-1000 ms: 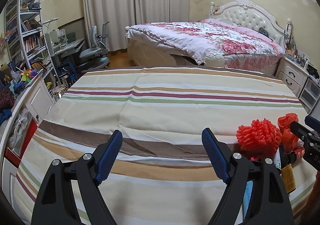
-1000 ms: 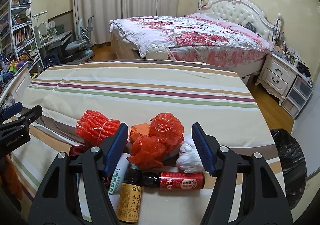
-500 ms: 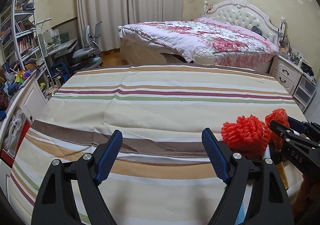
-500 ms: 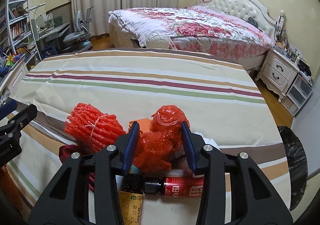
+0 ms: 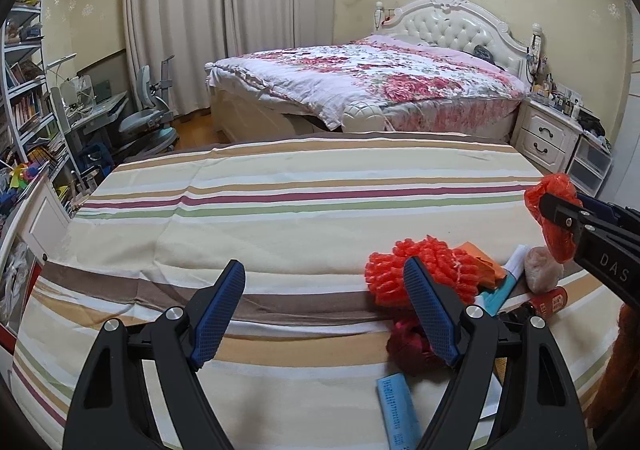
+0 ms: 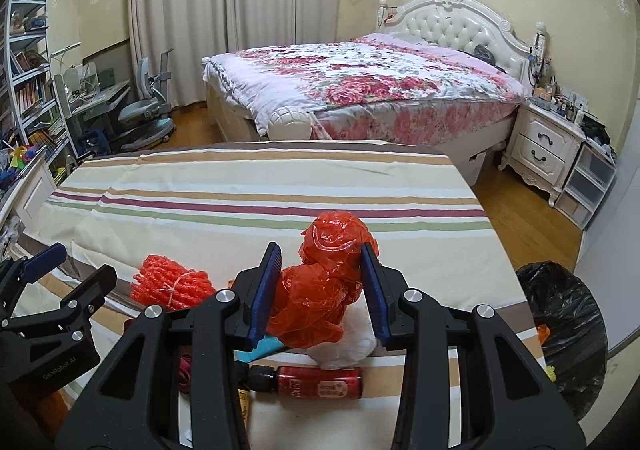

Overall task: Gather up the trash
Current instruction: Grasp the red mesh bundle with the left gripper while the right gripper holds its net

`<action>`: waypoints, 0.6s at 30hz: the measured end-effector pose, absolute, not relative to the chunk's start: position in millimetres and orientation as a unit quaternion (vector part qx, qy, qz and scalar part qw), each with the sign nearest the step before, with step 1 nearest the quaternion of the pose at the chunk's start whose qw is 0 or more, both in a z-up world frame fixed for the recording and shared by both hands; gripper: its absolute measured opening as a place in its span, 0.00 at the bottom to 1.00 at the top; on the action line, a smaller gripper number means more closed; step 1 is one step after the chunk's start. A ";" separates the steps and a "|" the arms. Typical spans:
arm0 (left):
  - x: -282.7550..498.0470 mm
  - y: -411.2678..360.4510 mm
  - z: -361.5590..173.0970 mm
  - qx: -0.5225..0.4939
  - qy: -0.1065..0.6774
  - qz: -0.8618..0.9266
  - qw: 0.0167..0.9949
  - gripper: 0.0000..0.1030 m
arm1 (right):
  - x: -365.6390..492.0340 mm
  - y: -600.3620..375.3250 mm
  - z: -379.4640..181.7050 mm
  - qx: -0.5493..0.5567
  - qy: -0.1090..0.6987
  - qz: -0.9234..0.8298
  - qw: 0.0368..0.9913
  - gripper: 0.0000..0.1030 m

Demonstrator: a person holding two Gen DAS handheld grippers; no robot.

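1. The right gripper [image 6: 322, 282] has just squeezed its fingers onto the red plastic bag [image 6: 326, 290], lifting it above the striped table [image 6: 240, 194].
2. The left gripper [image 5: 324, 310] has its fingers spread, holding nothing.

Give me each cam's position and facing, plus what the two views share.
Left wrist: on the left gripper, facing across the striped table toward the bed; its own open fingers show, nothing between.
Right wrist: on the right gripper, same facing; its own fingers shut on the red plastic bag.
Shared: bag, red foam net, red bottle, each other's gripper.
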State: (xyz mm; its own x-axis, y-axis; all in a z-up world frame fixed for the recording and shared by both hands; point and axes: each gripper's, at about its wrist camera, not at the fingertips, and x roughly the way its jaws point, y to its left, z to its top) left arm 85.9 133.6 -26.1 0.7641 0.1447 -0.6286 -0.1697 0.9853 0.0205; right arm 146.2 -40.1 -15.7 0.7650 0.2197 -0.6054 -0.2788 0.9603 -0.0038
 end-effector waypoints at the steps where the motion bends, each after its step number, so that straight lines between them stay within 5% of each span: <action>1: 86.9 130.4 -25.6 -0.017 0.333 0.080 0.940 0.77 | 146.1 -44.9 -14.7 -0.047 0.314 0.127 0.940 0.38; 18: 114.8 77.0 -41.3 0.017 0.364 0.032 0.931 0.77 | 147.0 -122.1 -37.2 -0.020 0.329 0.064 0.942 0.38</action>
State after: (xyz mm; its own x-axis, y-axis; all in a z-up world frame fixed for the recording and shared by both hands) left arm 114.8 77.0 -41.3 0.7336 0.0721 -0.6758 -0.0477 0.9974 0.0546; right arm 147.0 -122.1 -37.2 0.7760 0.1069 -0.6216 -0.1331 0.9911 0.0042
